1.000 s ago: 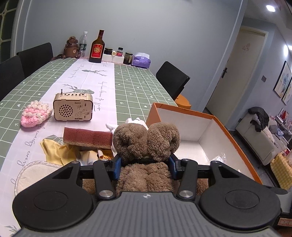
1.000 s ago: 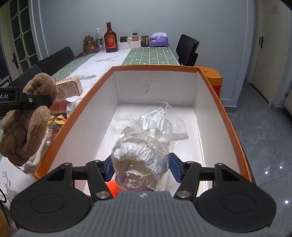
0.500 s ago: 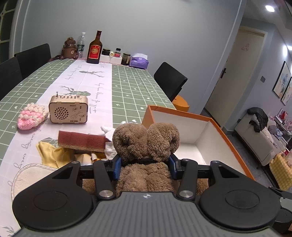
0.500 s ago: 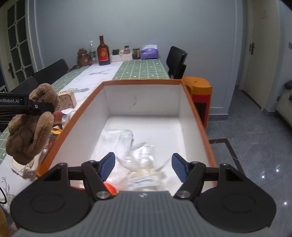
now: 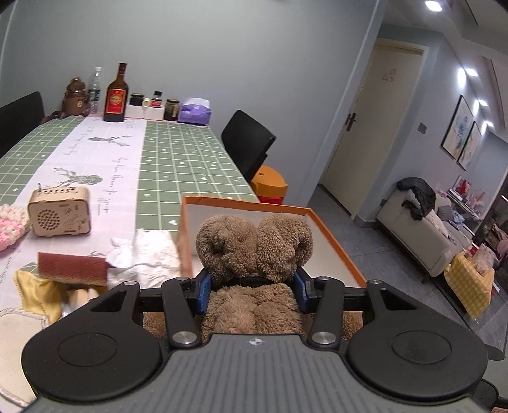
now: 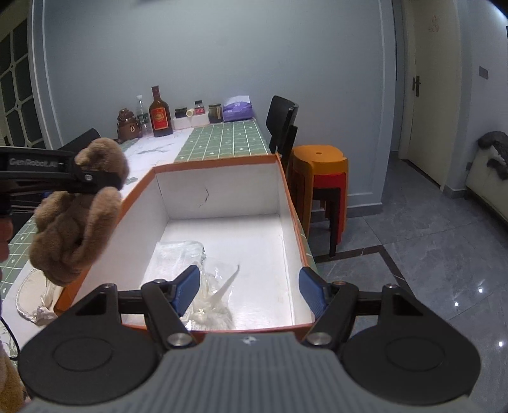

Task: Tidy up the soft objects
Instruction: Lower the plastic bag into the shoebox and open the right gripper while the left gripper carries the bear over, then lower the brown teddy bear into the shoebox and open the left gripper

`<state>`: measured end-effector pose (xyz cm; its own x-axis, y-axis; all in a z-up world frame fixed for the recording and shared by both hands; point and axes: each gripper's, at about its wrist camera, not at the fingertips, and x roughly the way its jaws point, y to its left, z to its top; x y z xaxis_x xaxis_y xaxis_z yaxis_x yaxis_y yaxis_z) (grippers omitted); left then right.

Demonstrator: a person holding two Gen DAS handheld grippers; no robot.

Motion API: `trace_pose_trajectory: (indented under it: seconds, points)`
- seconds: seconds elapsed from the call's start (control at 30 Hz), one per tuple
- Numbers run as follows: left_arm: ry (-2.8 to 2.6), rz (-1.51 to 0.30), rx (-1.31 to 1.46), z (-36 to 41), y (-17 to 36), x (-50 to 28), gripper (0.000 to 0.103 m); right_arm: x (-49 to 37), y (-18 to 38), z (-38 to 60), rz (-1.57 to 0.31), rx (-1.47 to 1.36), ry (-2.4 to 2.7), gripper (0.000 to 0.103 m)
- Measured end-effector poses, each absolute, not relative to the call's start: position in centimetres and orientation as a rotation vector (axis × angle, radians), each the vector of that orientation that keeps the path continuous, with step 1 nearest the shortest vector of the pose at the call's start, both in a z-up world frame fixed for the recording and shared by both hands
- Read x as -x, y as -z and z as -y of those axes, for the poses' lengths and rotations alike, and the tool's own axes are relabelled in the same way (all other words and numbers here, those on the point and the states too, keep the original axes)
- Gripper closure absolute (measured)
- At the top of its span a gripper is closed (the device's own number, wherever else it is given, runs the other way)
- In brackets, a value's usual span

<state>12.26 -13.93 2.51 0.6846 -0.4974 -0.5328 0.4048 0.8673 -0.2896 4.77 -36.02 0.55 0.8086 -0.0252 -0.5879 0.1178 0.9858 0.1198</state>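
On the green-checked table (image 5: 177,159), an orange-rimmed box (image 6: 222,190).

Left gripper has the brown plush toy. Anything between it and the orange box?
Nothing visible. The brown plush toy, clamped in the left gripper, hangs beside the orange box's left wall, above its rim. The box is open-topped; only a clear plastic bag lies inside. The right gripper hangs open over the near end.

Blue-grey dining room under ceiling spotlights (image 5: 432,5)

A black chair (image 5: 247,147) is standing beside stacked stools (image 6: 320,171); glossy floor tiles (image 6: 428,254) are reflecting light.
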Motion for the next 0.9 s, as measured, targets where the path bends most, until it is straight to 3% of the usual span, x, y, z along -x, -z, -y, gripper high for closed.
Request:
trace_pose_trajectory:
  seconds: [0.27,0.57,0.9]
  points:
    - [0.568,-0.689,0.144,17.4,-1.8,-12.9,0.047,-3.4,-2.3,37.3,-0.576,-0.084,0.169,0.034]
    - [0.597,-0.868,0.183,21.8,1.2,-14.5,0.047,-2.6,-1.9,39.8,-0.595,-0.095,0.274,0.034]
    - [0.575,-0.909,0.144,24.3,2.8,-14.8,0.040,-2.4,-1.6,40.6,-0.598,-0.100,0.312,0.034]
